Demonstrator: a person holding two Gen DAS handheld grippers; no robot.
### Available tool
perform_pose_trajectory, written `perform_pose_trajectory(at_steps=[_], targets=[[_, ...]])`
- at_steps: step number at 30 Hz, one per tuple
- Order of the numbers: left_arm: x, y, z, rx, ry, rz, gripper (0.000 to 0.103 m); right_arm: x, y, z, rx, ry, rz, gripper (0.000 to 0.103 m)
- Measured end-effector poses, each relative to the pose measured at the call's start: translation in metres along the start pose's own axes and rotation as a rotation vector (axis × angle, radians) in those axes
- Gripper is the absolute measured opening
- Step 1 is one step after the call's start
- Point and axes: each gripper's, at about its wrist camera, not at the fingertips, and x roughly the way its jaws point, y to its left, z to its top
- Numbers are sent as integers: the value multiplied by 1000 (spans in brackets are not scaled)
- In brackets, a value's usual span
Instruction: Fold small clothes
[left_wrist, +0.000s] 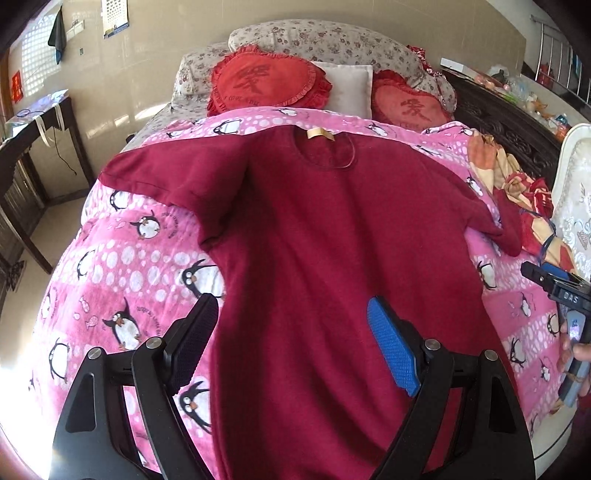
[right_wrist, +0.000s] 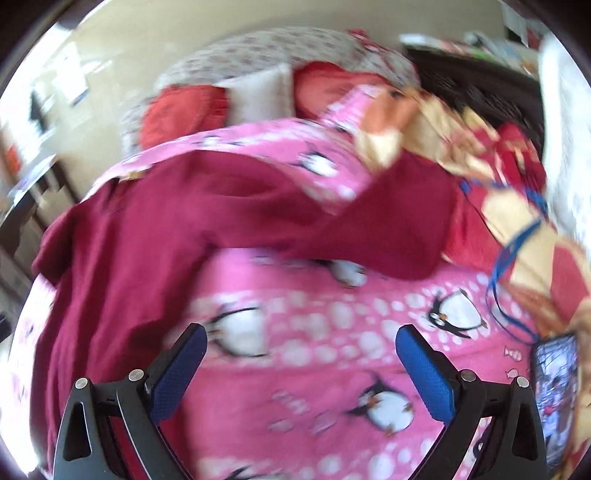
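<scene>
A dark red short-sleeved shirt (left_wrist: 332, 240) lies spread flat, collar away from me, on a pink penguin blanket (left_wrist: 122, 273). My left gripper (left_wrist: 291, 306) is open and empty, hovering over the shirt's lower left part. My right gripper (right_wrist: 301, 336) is open and empty over the bare blanket (right_wrist: 332, 369), to the right of the shirt (right_wrist: 129, 240); its right sleeve (right_wrist: 388, 236) lies ahead of it. The right wrist view is blurred. The right gripper also shows at the right edge of the left wrist view (left_wrist: 554, 284).
Two red heart cushions (left_wrist: 266, 83) and a white pillow (left_wrist: 351, 86) lie at the bed's head. A crumpled patterned cloth (left_wrist: 524, 192) with a blue cord (right_wrist: 509, 258) and a phone (right_wrist: 556, 391) lie at the right. A dark desk (left_wrist: 33, 133) stands left.
</scene>
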Motion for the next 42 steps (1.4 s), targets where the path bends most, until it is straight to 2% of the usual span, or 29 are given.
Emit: perform_pose_trajectory(at_steps=[7,12,15,19,23,26,32,38,42], targets=[[-5,-8,2,6,-21,-15,84,-32,69,19,-72,-38,111,102],[-8,-3,2,-2,-27,-14,83,-49,118,31,-90,-25,239,102],[-8,3,1,-27,-19,-26,83,-50,137,36,-90,1,257,102],[-10,6,-2,-20,-30,-18,83,-53,158,43,-72,-14,302,102],[-13,8,-3,-10,-38,-13,83,-51,167,47,-47,-25,286,102],[-13,13,-3,-26,-38,-18,83,-46,170,51,-26,1,324,102],[-9,20,-4,-51,-35,-16,83,-31,178,56,-55,31,277,102],[2,23,-2,-65,-23,-18,83,-16,194,56,-170,-7,134,102],[10,27,0,-72,-13,-7,83,-3,195,54,-178,16,129,102]])
